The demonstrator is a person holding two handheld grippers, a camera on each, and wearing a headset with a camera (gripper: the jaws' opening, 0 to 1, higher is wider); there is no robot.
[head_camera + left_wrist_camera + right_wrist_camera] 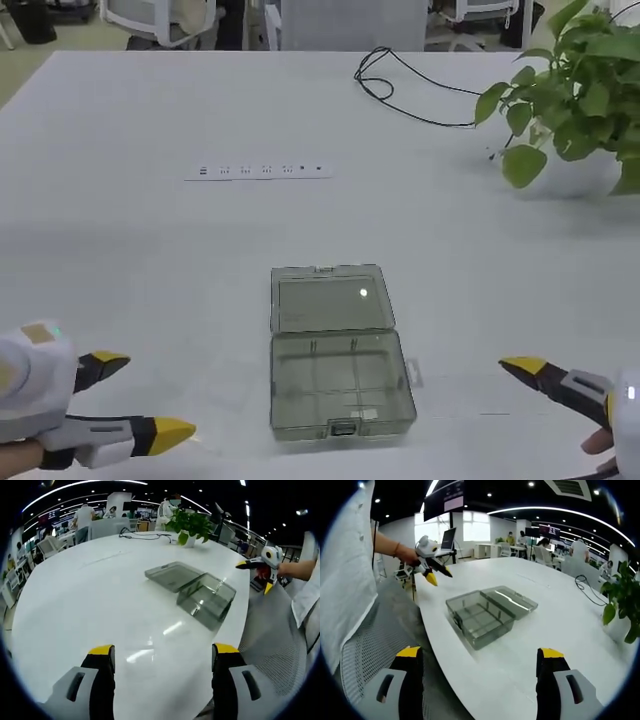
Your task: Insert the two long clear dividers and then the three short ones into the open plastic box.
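One plastic box (340, 390), smoky and clear, open and flat on the table (150, 250), at the lower centre of the head view. Lid (330, 300) folded back toward the top of the frame, base nearer to the bottom edge. Some faint lines inside the base, too unclear to name.

Two grippers, grey and white with yellow tips. Left gripper (148, 395) at the lower left of the head view, fingers wide apart, nothing between them, touching nothing. Same in the left gripper view: two fingertips (102, 651) far from each other at the bottom, only bare table between, the box up and to the right of the centre.

Right gripper (480, 653) also spread wide and holding nothing, the box above the gap, near the middle of the right gripper view. In the head view, one yellow fingertip (522, 366) of it at the lower right. Box between the two grippers, well apart from both.

One power strip (258, 171), white, above the box in the head view. One black cable (400, 85) at the upper centre. One potted plant (575, 90) at the upper right.

Table white, smooth and glossy, with a rounded edge in the gripper views. Around it a large open office: light strips on a dark ceiling, desks, chairs, screens, several people far behind.
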